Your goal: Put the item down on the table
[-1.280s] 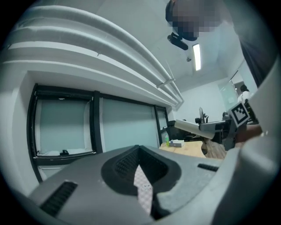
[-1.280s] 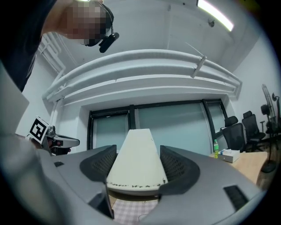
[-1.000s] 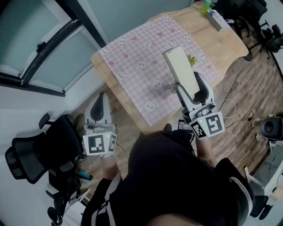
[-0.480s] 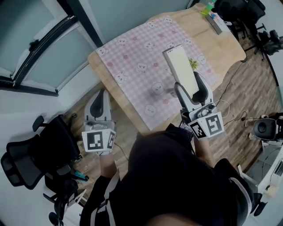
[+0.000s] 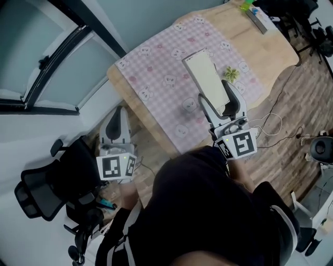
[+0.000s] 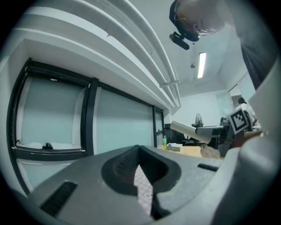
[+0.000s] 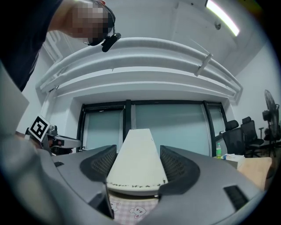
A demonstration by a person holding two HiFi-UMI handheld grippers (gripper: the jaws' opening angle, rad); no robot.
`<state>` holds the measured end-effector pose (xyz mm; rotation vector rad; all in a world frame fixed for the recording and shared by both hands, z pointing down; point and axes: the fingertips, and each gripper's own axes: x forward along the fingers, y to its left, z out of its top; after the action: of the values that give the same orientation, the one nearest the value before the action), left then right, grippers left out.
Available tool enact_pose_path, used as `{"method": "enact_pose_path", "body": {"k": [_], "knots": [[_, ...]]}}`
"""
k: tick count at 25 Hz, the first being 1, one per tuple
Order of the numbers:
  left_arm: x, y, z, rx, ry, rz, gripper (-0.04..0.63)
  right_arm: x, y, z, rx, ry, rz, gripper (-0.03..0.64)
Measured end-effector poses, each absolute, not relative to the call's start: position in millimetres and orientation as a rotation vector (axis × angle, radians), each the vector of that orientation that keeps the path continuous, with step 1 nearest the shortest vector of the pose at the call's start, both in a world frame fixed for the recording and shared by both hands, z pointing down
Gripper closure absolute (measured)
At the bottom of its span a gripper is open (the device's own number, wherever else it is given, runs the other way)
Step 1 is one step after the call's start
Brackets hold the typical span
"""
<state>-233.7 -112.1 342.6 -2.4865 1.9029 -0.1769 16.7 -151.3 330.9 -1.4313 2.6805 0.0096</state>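
A long flat white box (image 5: 204, 78) juts forward over the pink checked cloth (image 5: 156, 67) on the wooden table (image 5: 265, 52). My right gripper (image 5: 217, 96) is shut on the box's near end, one jaw along each side. In the right gripper view the box (image 7: 136, 160) fills the gap between the ribbed pads (image 7: 174, 165) and rises toward the windows. My left gripper (image 5: 119, 115) hangs off the table's left edge above the floor, jaws together and holding nothing. In its own view the left gripper (image 6: 142, 178) shows only a thin slit between the jaws.
A small green plant-like piece (image 5: 231, 74) lies on the cloth just right of the box. A green bottle (image 5: 244, 6) and a grey box (image 5: 256, 22) sit at the table's far end. A black office chair (image 5: 47, 187) stands at lower left, and cables (image 5: 273, 122) run over the floor.
The right gripper and the white box have shifted a little left and farther over the cloth. The left gripper has hardly moved.
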Motion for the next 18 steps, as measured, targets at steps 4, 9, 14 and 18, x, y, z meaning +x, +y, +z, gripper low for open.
{"method": "enact_pose_path", "body": {"k": [4, 9, 14, 18], "knots": [[-233.4, -116.9, 343.9, -2.484, 1.904, -0.196, 0.597, 14.2, -157.6, 341.5, -1.434, 2.682, -0.026, 0.291], [-238.9, -115.7, 346.7, -2.472, 1.927, -0.21, 0.597, 7.6, -163.1, 355.0, -1.446, 2.712, -0.048, 0.291], [-245.7, -114.0, 349.4, -2.457, 1.963, -0.21, 0.597, -6.5, -177.0, 411.6, -1.489, 2.797, -0.142, 0.291], [-254.5, -111.4, 352.1, -2.447, 1.986, -0.215, 0.597, -21.1, -182.8, 478.1, -1.548, 2.872, -0.263, 0.291]]}}
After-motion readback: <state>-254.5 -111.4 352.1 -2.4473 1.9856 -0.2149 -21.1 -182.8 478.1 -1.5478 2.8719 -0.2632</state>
